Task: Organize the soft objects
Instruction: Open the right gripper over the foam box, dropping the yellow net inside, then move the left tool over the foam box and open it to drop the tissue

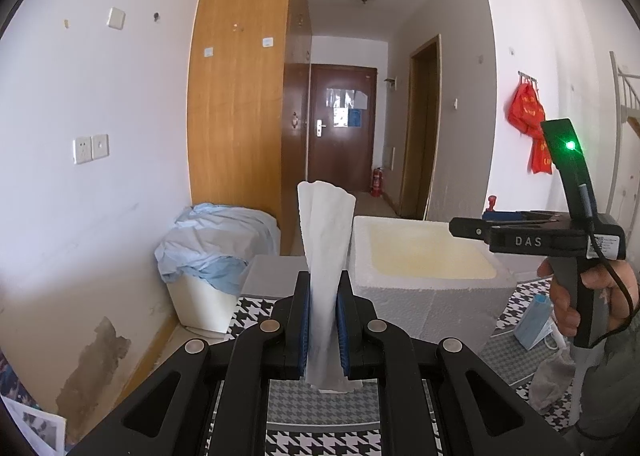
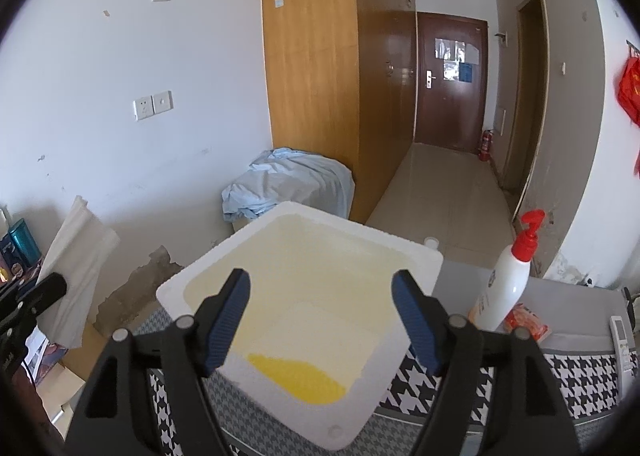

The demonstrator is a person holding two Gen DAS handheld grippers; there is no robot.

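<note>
A white tissue stands upright between the blue pads of my left gripper, which is shut on its lower part. To its right stands a white foam box with a yellowish inside. My right gripper hovers open over the foam box, with nothing between its fingers. A flat yellow piece lies on the box floor near the front wall. In the left wrist view the right gripper, held by a hand, points left above the box. The tissue shows at the left edge of the right wrist view.
A houndstooth cloth covers the table. A white pump bottle with a red top, an orange packet and a remote stand right of the box. A blue face mask lies near the hand. A cloth-draped bin stands beyond the table.
</note>
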